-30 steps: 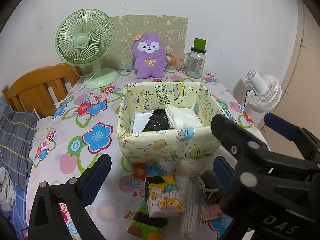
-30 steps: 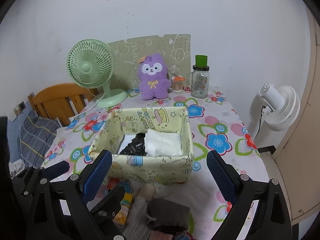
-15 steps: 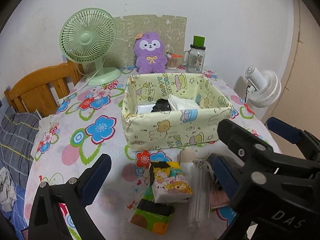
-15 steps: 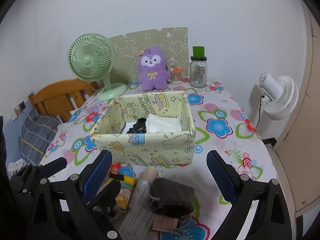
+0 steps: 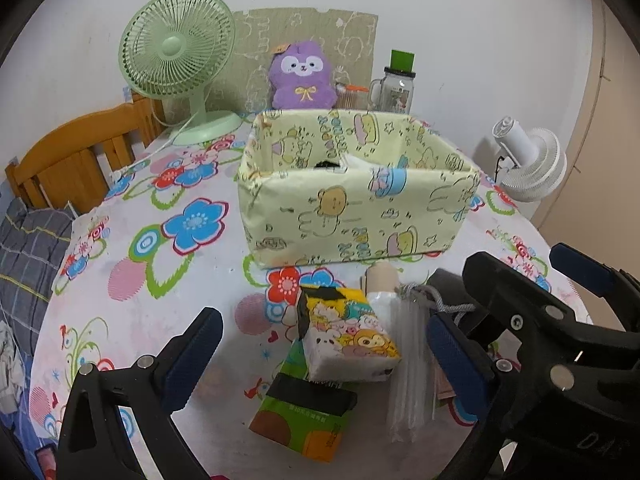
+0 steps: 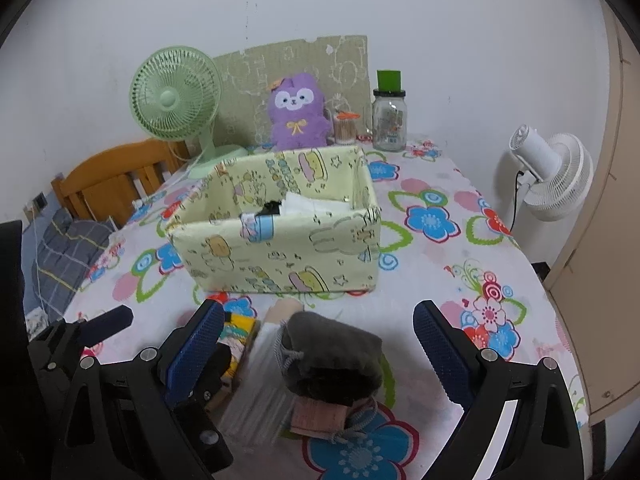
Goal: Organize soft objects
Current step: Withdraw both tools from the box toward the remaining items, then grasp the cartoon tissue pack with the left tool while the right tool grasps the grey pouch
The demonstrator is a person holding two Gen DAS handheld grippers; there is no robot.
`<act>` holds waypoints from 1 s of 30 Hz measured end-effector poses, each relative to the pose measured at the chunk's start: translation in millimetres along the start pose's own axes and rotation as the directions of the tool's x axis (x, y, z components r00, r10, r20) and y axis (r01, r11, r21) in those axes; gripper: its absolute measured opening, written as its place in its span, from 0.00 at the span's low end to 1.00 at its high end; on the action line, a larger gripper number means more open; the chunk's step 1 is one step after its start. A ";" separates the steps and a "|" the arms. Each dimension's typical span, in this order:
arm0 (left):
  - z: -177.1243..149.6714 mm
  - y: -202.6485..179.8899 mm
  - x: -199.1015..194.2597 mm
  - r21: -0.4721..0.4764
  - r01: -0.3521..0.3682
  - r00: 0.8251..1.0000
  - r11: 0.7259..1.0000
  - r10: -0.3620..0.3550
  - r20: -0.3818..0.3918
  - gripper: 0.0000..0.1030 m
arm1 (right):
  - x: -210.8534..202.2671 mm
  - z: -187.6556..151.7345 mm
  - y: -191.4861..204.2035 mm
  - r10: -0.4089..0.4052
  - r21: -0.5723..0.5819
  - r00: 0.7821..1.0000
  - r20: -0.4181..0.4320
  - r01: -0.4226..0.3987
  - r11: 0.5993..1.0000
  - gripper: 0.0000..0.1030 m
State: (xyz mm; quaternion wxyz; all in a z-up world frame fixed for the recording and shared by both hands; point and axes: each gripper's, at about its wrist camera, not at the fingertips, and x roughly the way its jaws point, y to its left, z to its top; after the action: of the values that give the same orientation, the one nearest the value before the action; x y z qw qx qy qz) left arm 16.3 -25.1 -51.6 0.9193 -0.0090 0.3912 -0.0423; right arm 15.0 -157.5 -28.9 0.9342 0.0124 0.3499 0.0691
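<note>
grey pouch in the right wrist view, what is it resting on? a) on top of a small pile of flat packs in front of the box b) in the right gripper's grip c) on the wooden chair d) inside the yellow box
a: the grey pouch lies on flat packs on the table, in front of the yellow box, between the open fingers of the right gripper, which are not touching it.

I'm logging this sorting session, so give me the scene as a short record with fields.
left tongs: open, over yellow tissue pack
right tongs: open, over grey pouch
bin: holds white and black items
green pack: under yellow tissue pack
clear packet: between tissue pack and pouch
behind bin: purple plush, green fan
</note>
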 end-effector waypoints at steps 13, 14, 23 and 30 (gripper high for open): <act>-10.2 3.7 24.6 -0.002 -0.025 0.998 1.000 0.025 -0.063 1.00 | 31.6 -14.0 -1.4 0.018 -0.003 0.997 -0.076 -0.018 1.000 0.94; -10.7 3.2 26.6 -0.001 -0.027 0.997 1.000 0.027 -0.067 1.00 | 34.1 -14.5 -2.0 0.016 -0.001 0.997 -0.082 -0.017 1.000 0.94; -10.7 -2.8 42.5 0.022 -0.043 0.995 0.999 0.044 -0.095 1.00 | 54.6 -19.1 -13.3 0.007 0.033 0.991 -0.132 -0.003 0.999 0.94; -10.3 -3.8 55.2 0.033 -0.052 0.991 0.998 0.056 -0.118 1.00 | 69.1 -22.1 -18.6 0.030 0.062 0.985 -0.171 -0.020 0.998 0.90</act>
State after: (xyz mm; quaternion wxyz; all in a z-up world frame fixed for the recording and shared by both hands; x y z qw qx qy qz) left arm 46.8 -33.4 -98.2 0.8951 0.0178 0.4448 -0.0236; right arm 54.3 -166.9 -92.0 0.8989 0.0389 0.4307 0.0709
